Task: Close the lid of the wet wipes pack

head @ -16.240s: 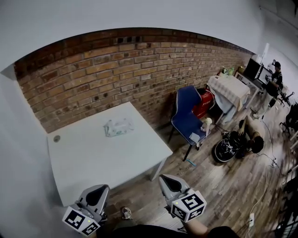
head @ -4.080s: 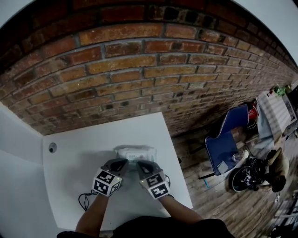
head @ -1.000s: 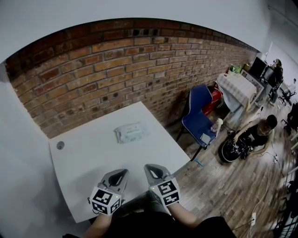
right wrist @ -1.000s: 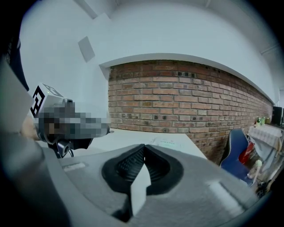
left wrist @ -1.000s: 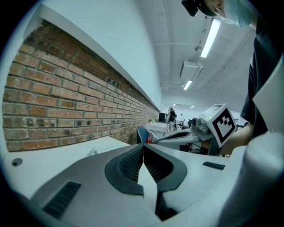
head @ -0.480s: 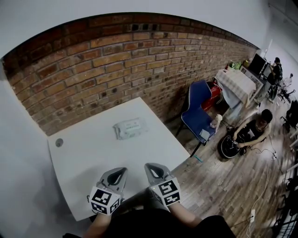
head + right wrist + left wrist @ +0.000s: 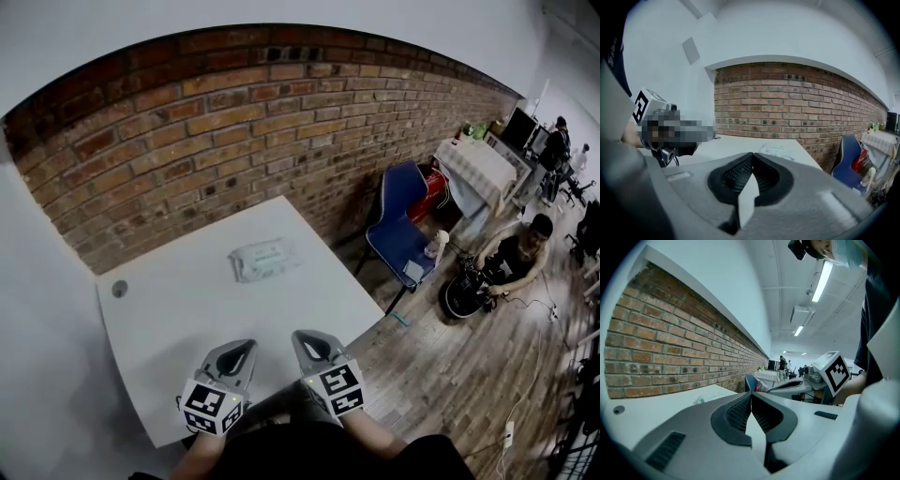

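Head view: I see the white, flat, soft plastic wet wipes pack [image 7: 262, 260] lying on the white rectangular table [image 7: 178, 319]. It sits well ahead of both sets of fingertips and apart from them. Its lid is too small for me to judge. I hold the left gripper [image 7: 242, 351] and the right gripper [image 7: 307, 343] side by side over the table's near edge, both pointing toward the pack.

Left gripper view: the ribbed pads [image 7: 738, 412] are clenched tip to tip, grasping nothing.

Right gripper view: same condition, fingers pressed together and empty. The pack lies beyond the fingertips, slightly to their right.

Past the pack stands the red brick wall [image 7: 234, 141]. A blue chair [image 7: 398, 225] stands well right of the right fingers.
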### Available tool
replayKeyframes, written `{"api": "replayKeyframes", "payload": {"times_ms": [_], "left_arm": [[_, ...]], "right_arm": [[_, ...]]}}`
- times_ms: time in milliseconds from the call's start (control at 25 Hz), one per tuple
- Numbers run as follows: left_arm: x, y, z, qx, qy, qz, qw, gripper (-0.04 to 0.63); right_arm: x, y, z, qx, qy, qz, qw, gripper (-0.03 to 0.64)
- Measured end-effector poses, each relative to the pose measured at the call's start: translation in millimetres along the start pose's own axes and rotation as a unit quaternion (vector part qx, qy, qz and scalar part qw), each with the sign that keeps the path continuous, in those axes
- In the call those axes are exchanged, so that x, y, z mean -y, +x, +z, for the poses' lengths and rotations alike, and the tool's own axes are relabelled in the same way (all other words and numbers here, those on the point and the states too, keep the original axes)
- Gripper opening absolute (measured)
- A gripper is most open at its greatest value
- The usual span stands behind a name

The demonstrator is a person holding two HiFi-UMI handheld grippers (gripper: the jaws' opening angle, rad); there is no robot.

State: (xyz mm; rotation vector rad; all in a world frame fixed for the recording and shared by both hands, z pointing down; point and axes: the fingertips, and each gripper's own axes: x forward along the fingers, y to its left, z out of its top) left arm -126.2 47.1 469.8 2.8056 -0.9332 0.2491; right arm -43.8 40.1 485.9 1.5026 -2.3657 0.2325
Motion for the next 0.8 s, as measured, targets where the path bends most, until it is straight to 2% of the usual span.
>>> {"api": "replayKeyframes", "payload": {"times_ms": [800], "left_arm": [[1, 17, 3, -0.004, 0.001, -0.011, 0.9999, 0.014]], "right_arm": [[13, 3, 0, -0.005, 0.002, -0.002, 1.000, -0.003]]}}
